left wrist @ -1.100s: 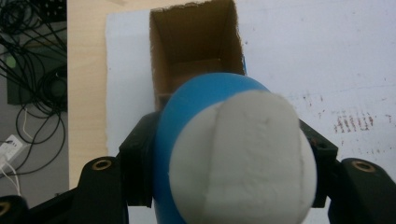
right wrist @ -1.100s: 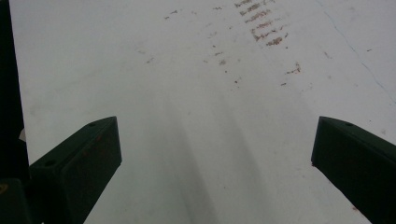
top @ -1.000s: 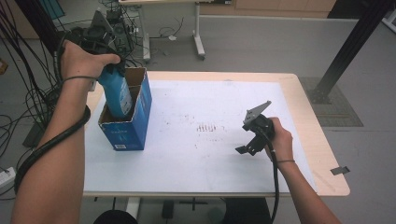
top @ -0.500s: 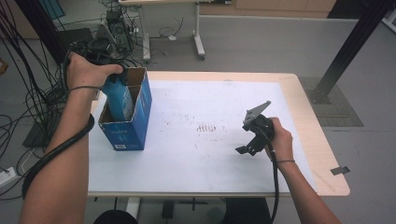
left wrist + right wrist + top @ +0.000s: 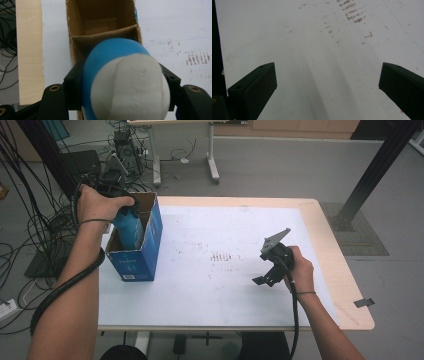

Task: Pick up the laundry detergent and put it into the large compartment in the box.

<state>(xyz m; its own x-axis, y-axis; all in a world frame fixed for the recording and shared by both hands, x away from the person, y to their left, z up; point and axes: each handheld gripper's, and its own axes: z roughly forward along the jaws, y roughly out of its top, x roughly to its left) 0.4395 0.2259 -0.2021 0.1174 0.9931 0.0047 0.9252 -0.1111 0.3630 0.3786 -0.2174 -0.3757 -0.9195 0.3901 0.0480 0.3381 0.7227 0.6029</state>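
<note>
A blue bottle point(image 5: 129, 229) with a white end point(image 5: 130, 87) hangs upright in the near compartment of an open blue cardboard box point(image 5: 145, 251) at the table's left. My left gripper point(image 5: 122, 82) is shut on it, one jaw on each side. In the high view the hand point(image 5: 100, 204) covers most of that gripper. A cardboard divider point(image 5: 105, 37) splits the box; the far compartment looks empty. My right gripper point(image 5: 267, 270) hovers over the white table sheet point(image 5: 210, 285) at the right, open point(image 5: 327, 82), nothing between its fingers.
Reddish-brown marks point(image 5: 222, 256) stain the sheet's middle. The wooden table edge point(image 5: 325, 235) frames the sheet. Cables and equipment point(image 5: 45, 220) crowd the floor at left, another desk's legs point(image 5: 212, 165) stand behind, and a black post point(image 5: 375, 165) rises at right.
My left hand has come down and the blue bottle has sunk deeper into the box. The right gripper has stayed still.
</note>
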